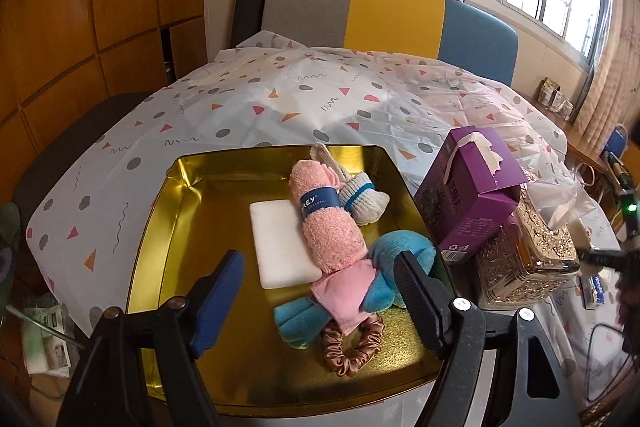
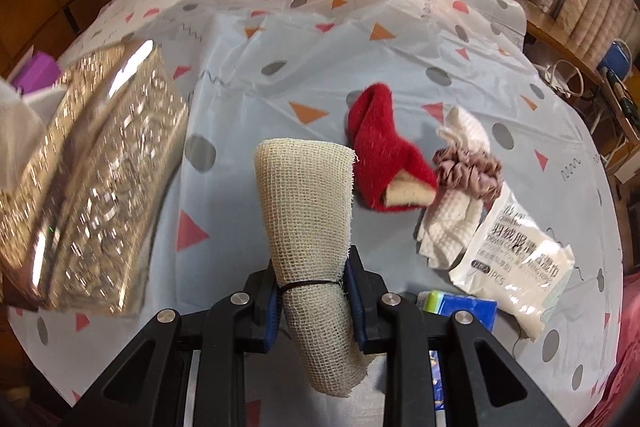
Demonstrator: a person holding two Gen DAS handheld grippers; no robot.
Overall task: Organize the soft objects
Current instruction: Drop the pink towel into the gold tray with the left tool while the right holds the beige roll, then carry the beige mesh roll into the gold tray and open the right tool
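right wrist view: the right claw (image 2: 312, 301) pinches a beige gauze roll (image 2: 306, 211) tied with a dark band, its pads pressed on the roll's sides. beyond it on the desk (image 2: 256, 67), covered in a patterned cloth, lie a red cloth (image 2: 384, 155), a mauve scrunchie (image 2: 470, 171) on a white waffle cloth (image 2: 448, 231), and a white wipes packet (image 2: 516, 263). an ornate gold box (image 2: 96, 187) stands to the left.

left wrist view: the left claw (image 1: 316, 301) is spread with nothing between its pads, above a gold tin tray (image 1: 160, 247). in the tray lie a pink towel roll (image 1: 328, 223), a white sponge (image 1: 280, 247), a blue plush (image 1: 400, 255), a brown scrunchie (image 1: 352, 351) and a white sock (image 1: 366, 201). a purple tissue box (image 1: 468, 195) sits just right of the tray.
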